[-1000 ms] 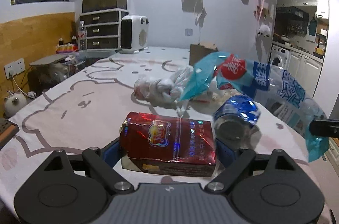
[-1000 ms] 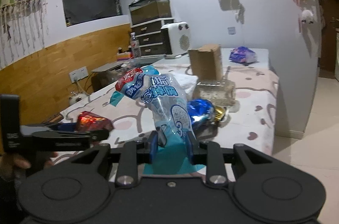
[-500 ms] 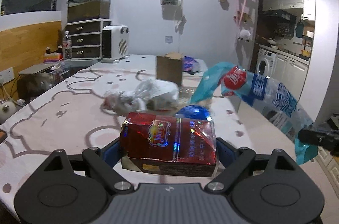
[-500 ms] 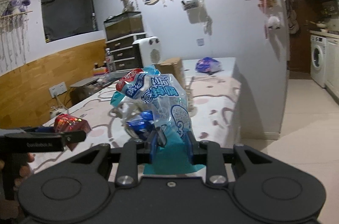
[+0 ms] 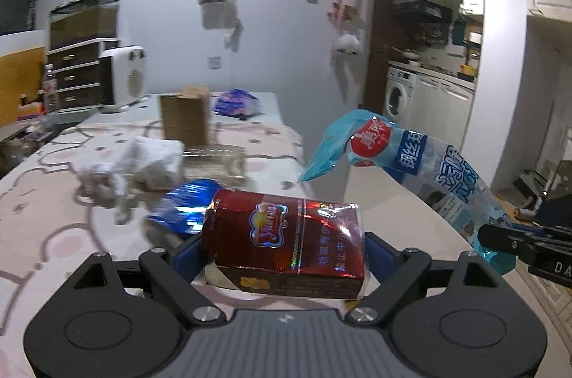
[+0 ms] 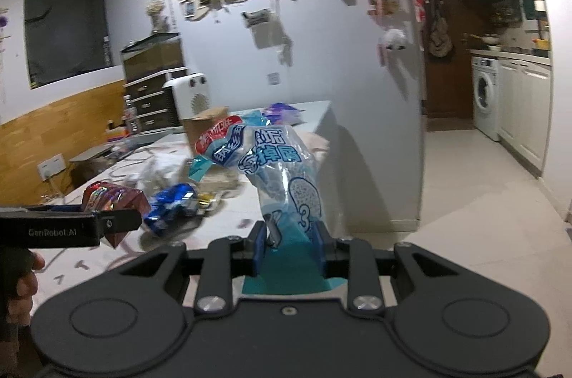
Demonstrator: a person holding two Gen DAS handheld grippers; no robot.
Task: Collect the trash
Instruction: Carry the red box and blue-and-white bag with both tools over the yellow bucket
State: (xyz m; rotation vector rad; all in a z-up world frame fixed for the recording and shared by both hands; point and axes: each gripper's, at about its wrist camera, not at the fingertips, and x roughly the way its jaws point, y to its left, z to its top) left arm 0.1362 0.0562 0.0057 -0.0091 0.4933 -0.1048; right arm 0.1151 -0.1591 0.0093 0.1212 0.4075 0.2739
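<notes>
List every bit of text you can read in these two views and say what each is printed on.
"GenRobot.AI": side of the left tool.
"3": clear blue plastic bag held by the right tool.
"DA", cut off: right tool's side in the left view.
Red foil pack: logo and Chinese lines too blurred to read.
Bag's Chinese lettering: not legible.

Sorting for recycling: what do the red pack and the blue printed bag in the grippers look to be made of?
Red cigarette pack: likely cardboard under glossy film; holographic glints, crinkled wrap at one end. Blue printed bag: thin see-through plastic; it creases and droops limply.
</notes>
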